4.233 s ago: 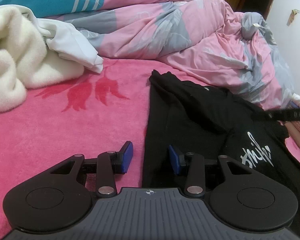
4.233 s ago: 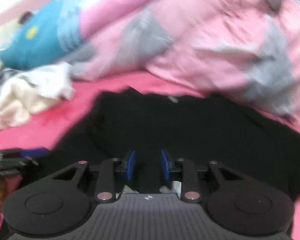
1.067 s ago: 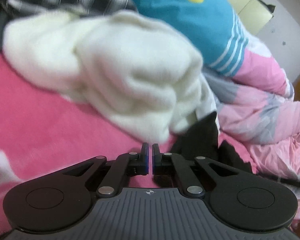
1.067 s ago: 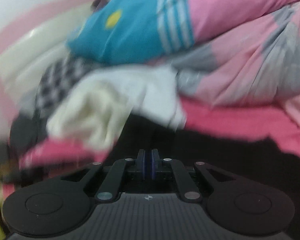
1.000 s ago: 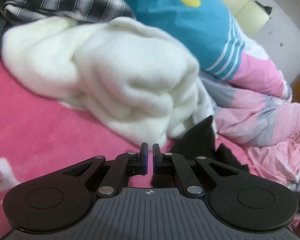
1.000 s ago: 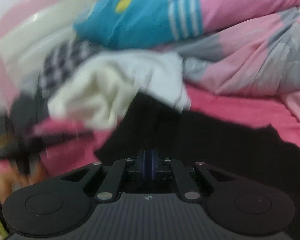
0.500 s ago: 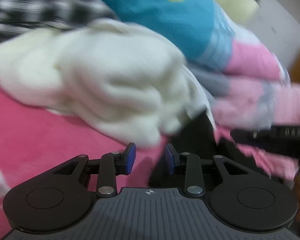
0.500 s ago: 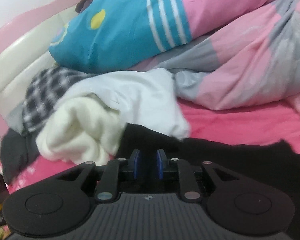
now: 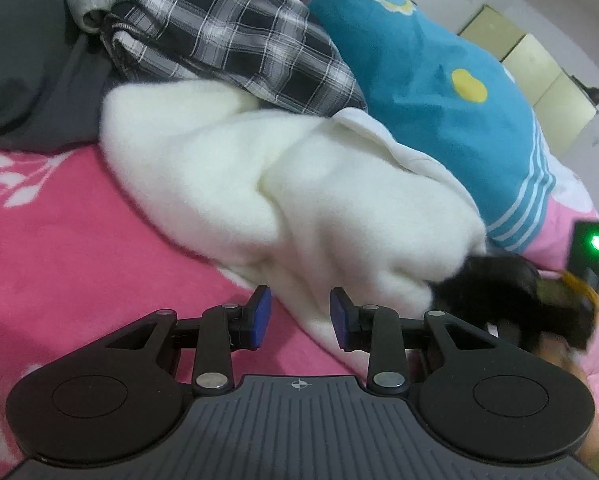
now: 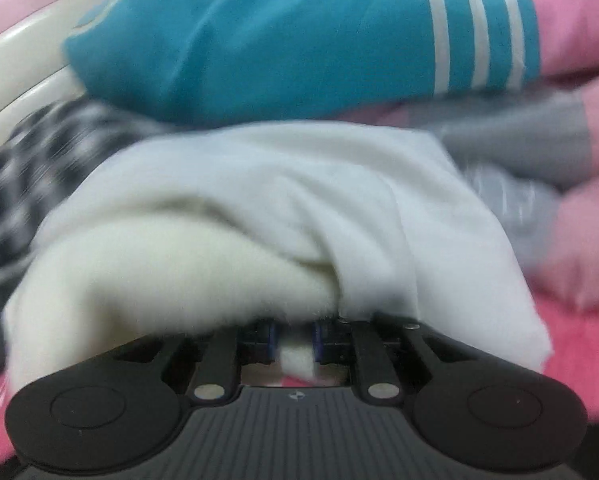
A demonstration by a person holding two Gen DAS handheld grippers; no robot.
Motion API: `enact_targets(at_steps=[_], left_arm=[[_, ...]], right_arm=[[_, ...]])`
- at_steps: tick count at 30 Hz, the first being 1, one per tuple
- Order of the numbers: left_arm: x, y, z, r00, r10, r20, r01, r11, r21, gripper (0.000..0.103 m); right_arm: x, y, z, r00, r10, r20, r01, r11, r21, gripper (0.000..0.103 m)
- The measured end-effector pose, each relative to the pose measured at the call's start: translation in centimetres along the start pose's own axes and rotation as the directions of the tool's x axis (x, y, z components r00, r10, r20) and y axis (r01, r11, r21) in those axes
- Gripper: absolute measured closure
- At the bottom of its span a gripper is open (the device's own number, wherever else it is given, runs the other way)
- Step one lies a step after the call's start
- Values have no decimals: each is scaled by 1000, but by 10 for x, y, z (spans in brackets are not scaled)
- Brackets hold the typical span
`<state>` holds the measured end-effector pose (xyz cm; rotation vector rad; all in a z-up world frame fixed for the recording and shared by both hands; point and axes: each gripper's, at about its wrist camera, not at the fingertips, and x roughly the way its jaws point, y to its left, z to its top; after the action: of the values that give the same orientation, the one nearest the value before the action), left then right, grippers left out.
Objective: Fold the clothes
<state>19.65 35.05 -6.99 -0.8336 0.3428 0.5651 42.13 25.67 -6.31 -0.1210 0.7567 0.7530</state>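
Between my right gripper's (image 10: 293, 340) pads, which stand a little apart, sits a tuft of the cream fleece garment (image 10: 171, 264), though motion blur leaves me unsure whether they pinch it or only straddle it. I judge this a pickup from the heap: I'd want a firm bite on one layer before lifting, not the whole bundle. My left gripper (image 9: 297, 316) stands well open and empty, low over the pink blanket (image 9: 79, 240), the fleece edge just ahead of its pads.
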Motion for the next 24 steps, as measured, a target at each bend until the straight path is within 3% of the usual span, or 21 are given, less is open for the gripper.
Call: enact_targets(at_steps=[3,7,12,15,19,24], left_arm=[[1,0,1,1000,-8,-7,8,1000,-2,71],[8,-3,-5,999,-7,-41,8,1000,23,71],[4,-9,-8,999,-22,-32,23,999,47,71],[2,-10,-8,1000,-14,-10,15,999,44,71],[0,-15,-10,1000,-10,2,10,998,68,71],[3,-43,-25,993,-89,-83,106,968,228,71]], right_arm=[[17,0,32,997,-28,70,27,1000,10,90],[32,2,61,1000,-17,23,17,1000,18,89],[-1,3,55,995,-15,-96,7,996,-88,83],[-23,0,47,990,-36,-135,19,992,-128,63],[-56,-11,39,987,-55,-148,32,988,-152,63],[-99,-33,42,993,-20,-115,11,997,-78,63]])
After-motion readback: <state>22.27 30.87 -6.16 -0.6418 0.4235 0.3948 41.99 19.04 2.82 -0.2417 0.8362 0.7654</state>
